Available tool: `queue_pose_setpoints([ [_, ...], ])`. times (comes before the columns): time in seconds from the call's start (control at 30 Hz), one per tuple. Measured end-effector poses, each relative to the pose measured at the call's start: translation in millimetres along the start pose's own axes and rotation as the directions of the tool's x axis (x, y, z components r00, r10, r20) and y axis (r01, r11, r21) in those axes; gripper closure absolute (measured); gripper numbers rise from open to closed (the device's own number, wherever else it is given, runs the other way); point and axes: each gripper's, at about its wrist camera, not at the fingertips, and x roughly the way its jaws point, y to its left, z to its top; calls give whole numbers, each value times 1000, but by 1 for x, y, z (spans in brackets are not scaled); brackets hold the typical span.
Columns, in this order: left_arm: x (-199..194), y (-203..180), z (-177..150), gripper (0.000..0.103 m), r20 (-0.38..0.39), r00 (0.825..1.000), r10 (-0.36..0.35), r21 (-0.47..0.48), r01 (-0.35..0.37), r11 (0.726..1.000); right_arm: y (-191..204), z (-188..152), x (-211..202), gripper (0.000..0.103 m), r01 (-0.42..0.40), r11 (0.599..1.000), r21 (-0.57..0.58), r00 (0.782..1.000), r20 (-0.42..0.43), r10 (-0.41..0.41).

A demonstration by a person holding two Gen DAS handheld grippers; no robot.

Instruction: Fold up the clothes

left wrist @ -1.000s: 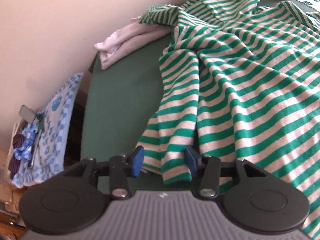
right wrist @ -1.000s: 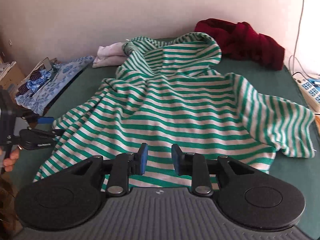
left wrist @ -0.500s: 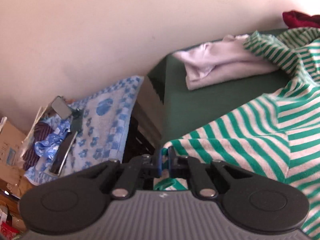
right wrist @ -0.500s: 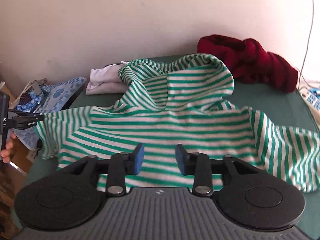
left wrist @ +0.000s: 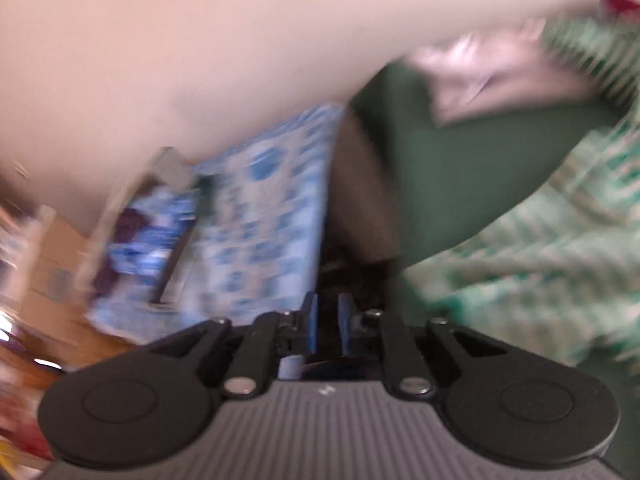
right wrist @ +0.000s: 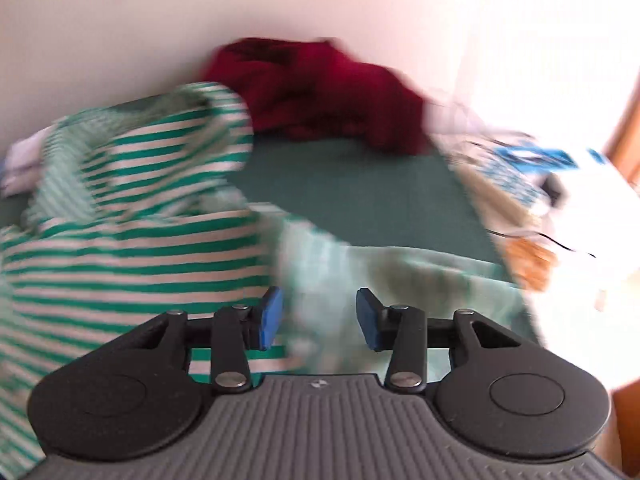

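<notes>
Left gripper (left wrist: 327,322): blue pads a narrow gap apart, nothing visible between them. Half a second ago they were pinched together at the striped hem, so the cloth has been let go. It now points off the table corner toward the blue patterned cloth (left wrist: 264,216) and the clutter on it. Heavy motion blur in this view, so it is swinging fast.

Right gripper (right wrist: 318,318): jaws spread wide, empty — wider than in both earlier frames. It has panned right: the hoodie body that filled its centre now sits on the left of frame, and the right sleeve area lies as a blurred pale-green smear directly past the fingertips.

Striped hoodie (right wrist: 132,216): on the green table (right wrist: 360,188), hood bunched up toward the wall, body spread across the left side. In the left wrist view its edge (left wrist: 532,248) lies to the right of the gripper, apart from the pads. A second ago the left side was lying loose; it was then tugged outward, and now it is dropped.

Around it: red garment (right wrist: 320,88) heaped at the back against the wall, pale folded garment (left wrist: 480,80) at the far left corner, touching or just beside the hood — blur makes it hard to say which.

My read: left-side spreading is done, and the right hand is going for the right sleeve or hem next. No actual fold yet, so the task is at an early stage.
</notes>
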Motion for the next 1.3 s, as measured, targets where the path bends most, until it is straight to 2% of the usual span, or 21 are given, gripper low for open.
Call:
queue_pose_setpoints([
  [0.03,-8,-11,4,79,25,999,-39,2,39,999,-20,-1,3,53,45,997,56,999,-3,-45],
  [0.1,-13,-42,12,72,47,992,-114,13,113,993,-55,-5,10,51,97,979,177,995,-26,-94],
  [0.17,-5,-75,19,71,31,977,-210,11,210,978,-77,-9,23,51,119,966,229,993,-56,-108],
  [0.2,1,-92,22,74,16,973,-232,23,232,973,-86,-10,30,51,120,961,247,992,-68,-107],
  [0.27,15,-118,24,80,-17,978,-206,53,207,977,-89,-9,41,48,76,970,233,996,-64,-62],
  [0.3,22,-128,25,81,-32,982,-186,66,188,980,-86,-8,44,46,74,977,202,997,-47,-65],
  [0.37,30,-130,26,81,-44,991,-123,69,126,990,-79,-7,49,45,53,988,142,999,-15,-52],
  [0.4,34,-131,26,80,-50,995,-91,71,95,993,-75,-7,51,48,39,993,111,999,1,-40],
  [0.47,41,-133,27,80,-62,998,-26,77,31,997,-70,-7,52,89,15,999,46,1000,27,-16],
  [0.5,45,-131,26,81,-66,998,9,86,-4,996,-73,-5,50,90,-11,999,45,999,38,10],
  [0.53,47,-128,25,81,-64,998,11,85,-5,996,-78,-3,48,91,-26,999,47,998,58,24],
  [0.6,46,-124,25,81,-67,998,5,81,1,997,-91,1,47,91,6,999,50,996,92,-11],
  [0.67,46,-128,26,86,-71,997,11,92,-4,996,-103,2,56,89,-21,998,53,999,37,19],
  [0.7,46,-130,26,91,-72,997,13,99,-6,995,-106,4,56,86,-29,998,51,999,20,28],
  [0.77,46,-134,25,94,-66,998,25,116,-17,993,-113,8,56,73,-44,997,59,999,6,43],
  [0.83,45,-137,24,100,-65,997,28,121,-20,992,-120,12,48,67,-47,992,120,996,78,38],
  [0.93,44,-138,25,100,-71,997,26,120,-17,993,-116,21,65,66,-54,989,137,998,24,51],
  [1.0,44,-138,25,100,-74,997,23,119,-14,993,-111,25,76,68,-31,989,142,999,-27,35],
  [1.1,44,-139,24,100,-68,997,24,128,-15,992,-105,25,74,99,-15,994,110,1000,-14,16],
  [1.17,44,-139,24,102,-64,998,20,124,-12,992,-107,29,77,101,-23,993,117,1000,7,23],
  [1.3,53,-140,31,102,-56,998,42,116,-36,993,-114,51,94,103,10,990,142,998,63,-19],
])
